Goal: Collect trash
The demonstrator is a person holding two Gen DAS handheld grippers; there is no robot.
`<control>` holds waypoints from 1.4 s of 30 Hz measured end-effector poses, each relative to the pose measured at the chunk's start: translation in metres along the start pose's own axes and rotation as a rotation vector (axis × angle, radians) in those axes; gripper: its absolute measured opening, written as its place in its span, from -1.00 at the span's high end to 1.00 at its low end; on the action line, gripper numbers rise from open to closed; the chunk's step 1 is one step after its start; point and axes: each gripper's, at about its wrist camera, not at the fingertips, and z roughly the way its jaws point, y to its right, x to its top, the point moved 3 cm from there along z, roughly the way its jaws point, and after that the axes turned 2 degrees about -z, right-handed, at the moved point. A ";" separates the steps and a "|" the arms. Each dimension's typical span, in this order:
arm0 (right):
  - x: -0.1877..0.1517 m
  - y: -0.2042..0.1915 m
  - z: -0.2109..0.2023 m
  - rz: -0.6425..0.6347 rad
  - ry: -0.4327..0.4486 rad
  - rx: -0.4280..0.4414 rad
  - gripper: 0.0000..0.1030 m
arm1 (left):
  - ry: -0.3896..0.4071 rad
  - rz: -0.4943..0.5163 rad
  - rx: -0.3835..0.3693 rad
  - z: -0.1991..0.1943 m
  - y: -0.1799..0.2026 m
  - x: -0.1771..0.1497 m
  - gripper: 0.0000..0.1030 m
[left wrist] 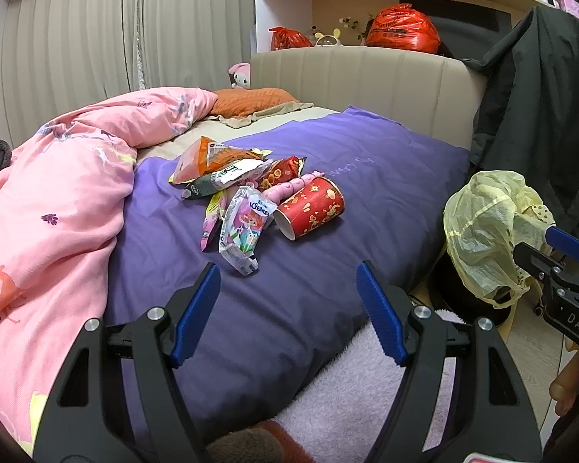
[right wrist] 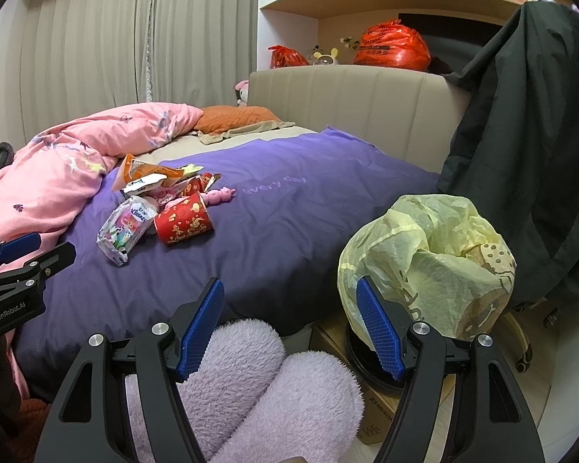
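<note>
On the purple bedcover [left wrist: 308,270], at about 11 o'clock from the left tongs [left wrist: 287,312]: one heap of trash, gathered together rather than scattered, which suits picking it off piece by piece.

Items, counted:
- Red paper cup [left wrist: 310,208], one, lying on its side, open mouth toward the camera, at the heap's 4 o'clock edge.
- Kleenex pack [left wrist: 245,227], one, soft and crumpled, nearest the left tongs, just beside the cup.
- Orange snack bag [left wrist: 208,158], one, at the far side of the heap.
- Further wrappers, at least three, overlapping; exact number cannot be told.
- Pink beaded object [left wrist: 293,189], one, behind the cup; whether it is trash is uncertain.

Receptacle: yellow bin bag [right wrist: 424,254], one, draped over a bin beside the bed, at 1 o'clock from the right tongs [right wrist: 289,328], mouth up, presumably set there to take the pieces.

Left tongs: spread wide, holding nothing, aimed at the heap. Right tongs: likewise wide and unladen, near the bag.

Pink duvet [left wrist: 50,208], one, bunched at 9 o'clock, apart from the heap.
</note>
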 end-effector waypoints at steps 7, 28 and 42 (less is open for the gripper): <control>0.000 0.000 -0.001 0.001 0.001 0.000 -0.31 | -0.001 0.000 0.000 0.000 -0.001 0.000 -0.35; 0.000 -0.001 0.000 -0.003 0.002 0.001 -0.31 | -0.013 -0.010 0.005 0.003 -0.007 0.001 -0.35; 0.003 -0.001 0.010 -0.008 -0.008 -0.003 -0.31 | -0.027 -0.010 0.003 0.012 -0.010 0.007 -0.35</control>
